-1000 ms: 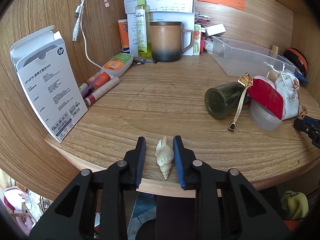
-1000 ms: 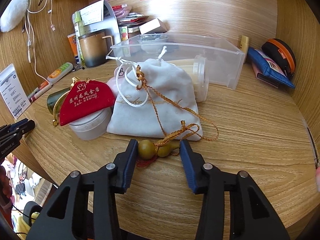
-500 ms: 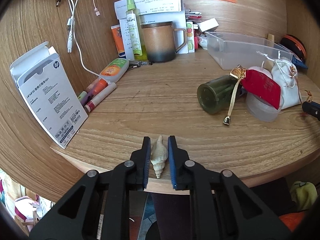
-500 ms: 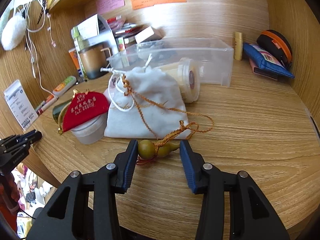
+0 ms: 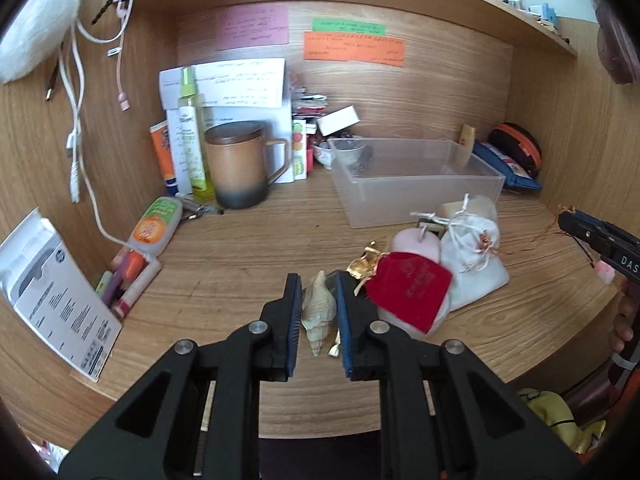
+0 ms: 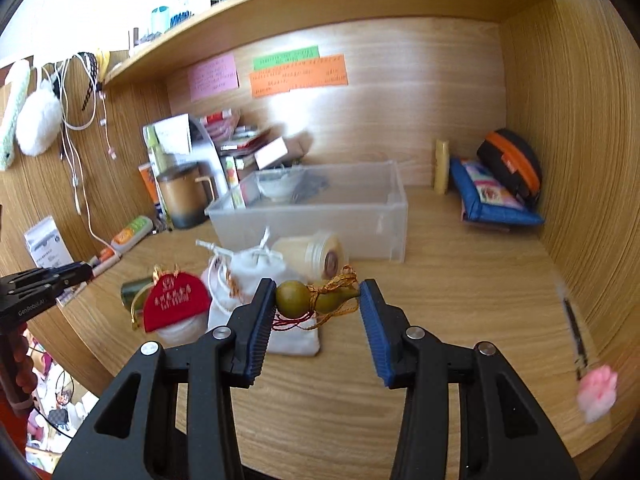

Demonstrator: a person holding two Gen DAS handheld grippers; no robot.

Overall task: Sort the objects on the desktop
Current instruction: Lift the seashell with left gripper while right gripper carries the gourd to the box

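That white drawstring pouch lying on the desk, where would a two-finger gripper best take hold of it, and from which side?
Probably at the gathered neck of the white pouch, just below the drawstring knot. There the cloth bunches narrow, so two fingers can close across it, while the body lies wide and limp. Come from above: the red pouch crowds one side and the clear plastic bin stands close behind.

Hanging cables (image 5: 76,128), sticky notes (image 5: 354,49), perhaps memos
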